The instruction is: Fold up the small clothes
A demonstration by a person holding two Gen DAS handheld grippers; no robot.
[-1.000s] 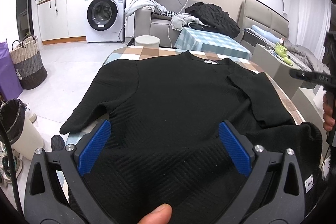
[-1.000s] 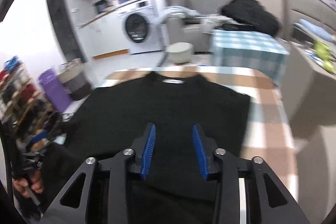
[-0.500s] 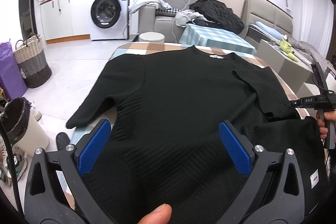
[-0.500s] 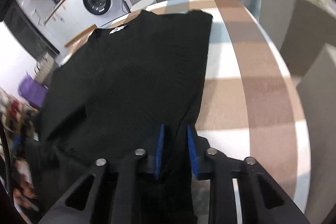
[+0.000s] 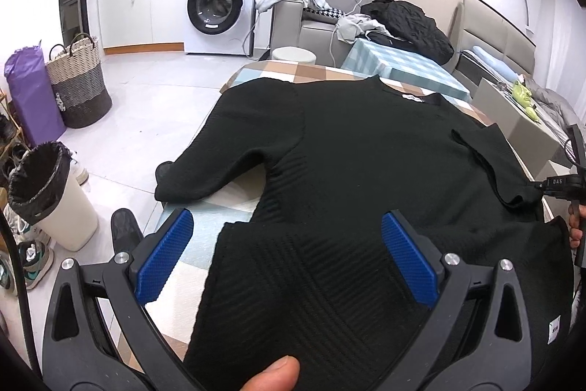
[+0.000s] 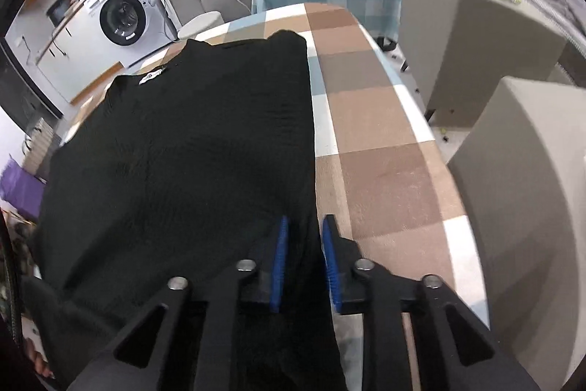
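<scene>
Black sweater (image 5: 366,152) spread flat on the checked table (image 6: 384,141), collar at the far end; the right sleeve is already folded across the body, while the left sleeve (image 5: 219,163) lies out toward the table's left edge. The right tool (image 6: 303,262) is clenched on the sweater's right side edge near the hem, the cloth passing between its narrowed blue pads (image 6: 280,266). The left tool (image 5: 285,262) is released, pads wide apart, poised low over the hem region, which appears doubled up there; it grips nothing.

Step in hand, as judged: carrying the right side inward for a lengthwise fold. To do it well, the pinched edge should travel parallel to the table and land straight along the body's centre line, with the left tool steadying the near cloth against dragging. Both tools point toward the collar, the right one slightly tilted.
</scene>
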